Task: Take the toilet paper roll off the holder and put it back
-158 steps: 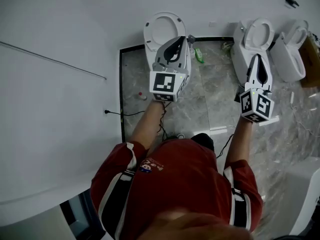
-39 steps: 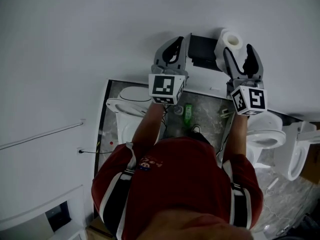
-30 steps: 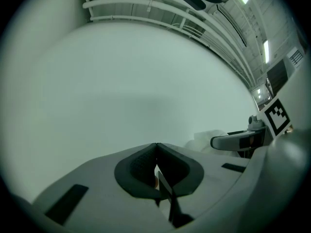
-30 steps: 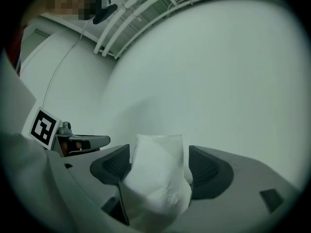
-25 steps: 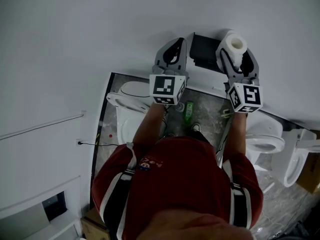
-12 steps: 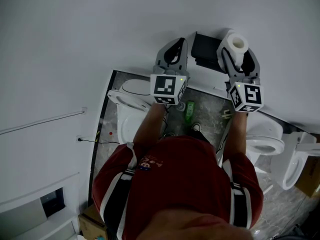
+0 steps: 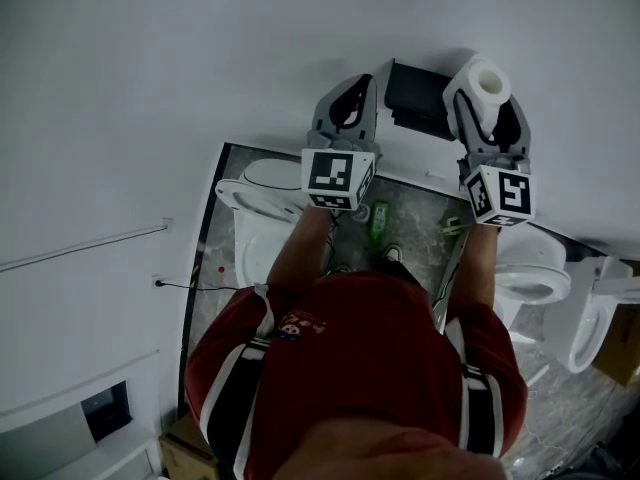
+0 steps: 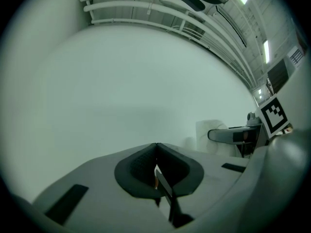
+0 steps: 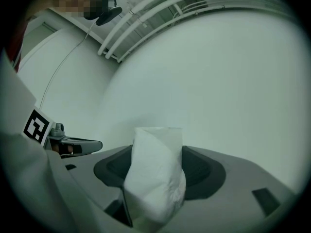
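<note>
The right tool (image 7: pixel 487 100) has its jaws spread wide and pressed on the toilet paper roll (image 7: pixel 485 78), one pad on each side of it. In the right gripper view the roll (image 9: pixel 155 178) fills the gap of that tool (image 9: pixel 156 154), its soft white paper dented and creased where the dark pads (image 9: pixel 201 171) bear on it, and its top end stands out past the tips toward the white wall (image 9: pixel 228 81). The black holder (image 7: pixel 420 96) is fixed to the wall just to the left of the right tool, between the two tools; the roll is at the holder's right end, and whether it touches the holder I cannot tell. The left tool (image 7: pixel 352 93) is held up just to the left of the holder, its jaws closed together with nothing gripped. In the left gripper view the dark pads of this tool (image 8: pixel 156 147) meet at the tip. The roll (image 8: pixel 206 136) shows off to that tool's right, with one finger of the right tool across it. Below both tools, on the grey marbled floor (image 7: pixel 420 218), stand a white toilet (image 7: pixel 262 203) under the left tool and another toilet (image 7: pixel 530 268) under the right, with a green bottle (image 7: pixel 377 223) on the floor between them.
</note>
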Demonstrator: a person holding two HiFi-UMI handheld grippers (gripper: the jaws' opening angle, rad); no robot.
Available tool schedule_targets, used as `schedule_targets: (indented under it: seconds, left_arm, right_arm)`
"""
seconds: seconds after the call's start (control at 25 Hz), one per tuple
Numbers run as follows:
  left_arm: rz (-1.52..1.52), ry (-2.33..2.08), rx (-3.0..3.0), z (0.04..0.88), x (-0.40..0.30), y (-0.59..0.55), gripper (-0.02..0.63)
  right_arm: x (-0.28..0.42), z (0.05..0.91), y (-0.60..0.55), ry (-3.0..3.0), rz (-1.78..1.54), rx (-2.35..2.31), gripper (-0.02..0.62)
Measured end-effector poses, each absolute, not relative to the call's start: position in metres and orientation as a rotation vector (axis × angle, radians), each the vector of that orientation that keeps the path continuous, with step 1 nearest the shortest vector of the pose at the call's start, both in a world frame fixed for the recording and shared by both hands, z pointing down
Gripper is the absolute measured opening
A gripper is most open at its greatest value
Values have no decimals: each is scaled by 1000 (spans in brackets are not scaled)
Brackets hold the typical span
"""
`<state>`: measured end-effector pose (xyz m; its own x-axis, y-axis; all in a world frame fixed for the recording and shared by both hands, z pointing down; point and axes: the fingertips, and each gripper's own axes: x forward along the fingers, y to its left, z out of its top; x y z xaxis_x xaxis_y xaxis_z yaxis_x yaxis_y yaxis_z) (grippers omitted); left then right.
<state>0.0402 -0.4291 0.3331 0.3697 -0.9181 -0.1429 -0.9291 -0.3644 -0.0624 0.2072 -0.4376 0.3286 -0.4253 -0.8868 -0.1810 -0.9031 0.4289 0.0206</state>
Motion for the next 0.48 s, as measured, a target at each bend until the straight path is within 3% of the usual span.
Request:
schedule_targets:
  seconds: [0.48]
  left_arm:
    - [173, 1552, -2556, 327, 48, -389, 18]
  right_arm:
    - [230, 314, -377, 2380, 230, -1766, 308]
